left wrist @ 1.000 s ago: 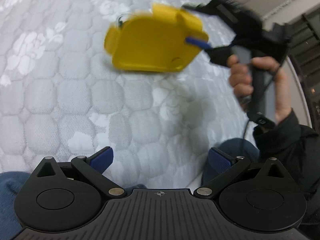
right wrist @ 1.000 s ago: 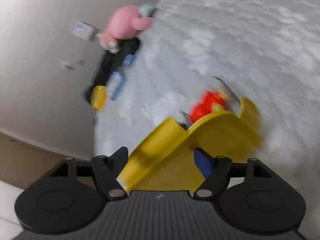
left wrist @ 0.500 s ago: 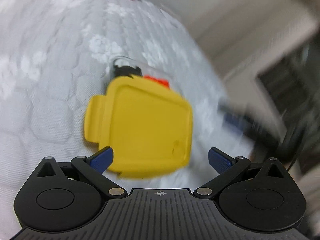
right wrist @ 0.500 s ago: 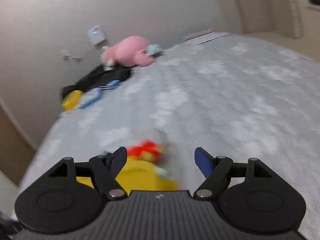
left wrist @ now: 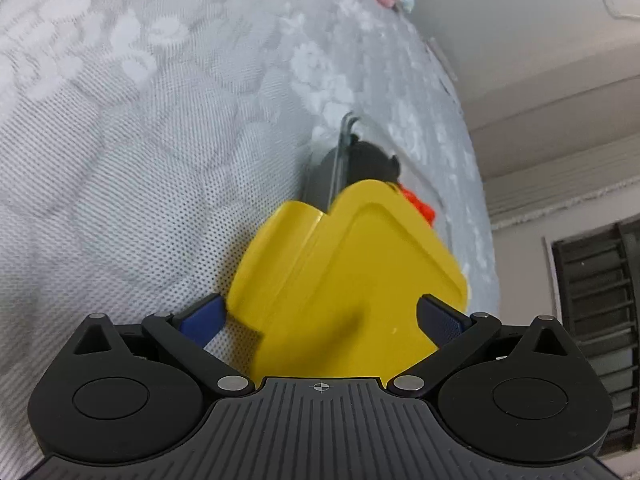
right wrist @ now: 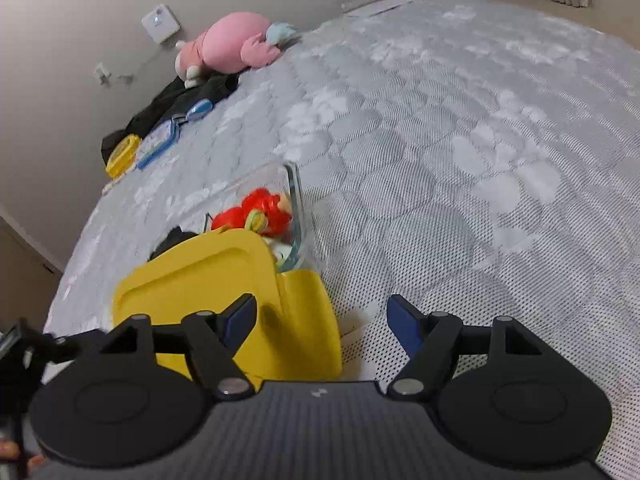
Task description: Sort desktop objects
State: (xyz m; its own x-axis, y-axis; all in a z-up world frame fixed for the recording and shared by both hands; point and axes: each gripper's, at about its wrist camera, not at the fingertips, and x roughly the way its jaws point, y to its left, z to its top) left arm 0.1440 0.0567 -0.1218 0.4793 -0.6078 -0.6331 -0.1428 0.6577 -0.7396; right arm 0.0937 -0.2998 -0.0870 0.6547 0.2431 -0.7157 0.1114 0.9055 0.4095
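The yellow lid (left wrist: 352,276), laid over the glass container (right wrist: 296,204), is straddled untouched by the spread left gripper (left wrist: 320,316), while the right gripper (right wrist: 322,320) is held apart beside its flap.

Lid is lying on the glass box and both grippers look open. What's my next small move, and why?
Probably close the left gripper on the near edge of the yellow lid and nudge it forward. The lid lies between the open jaws but sits skewed, leaving the far part of the glass box and the red toy uncovered. The right gripper is open, mostly beside the lid.
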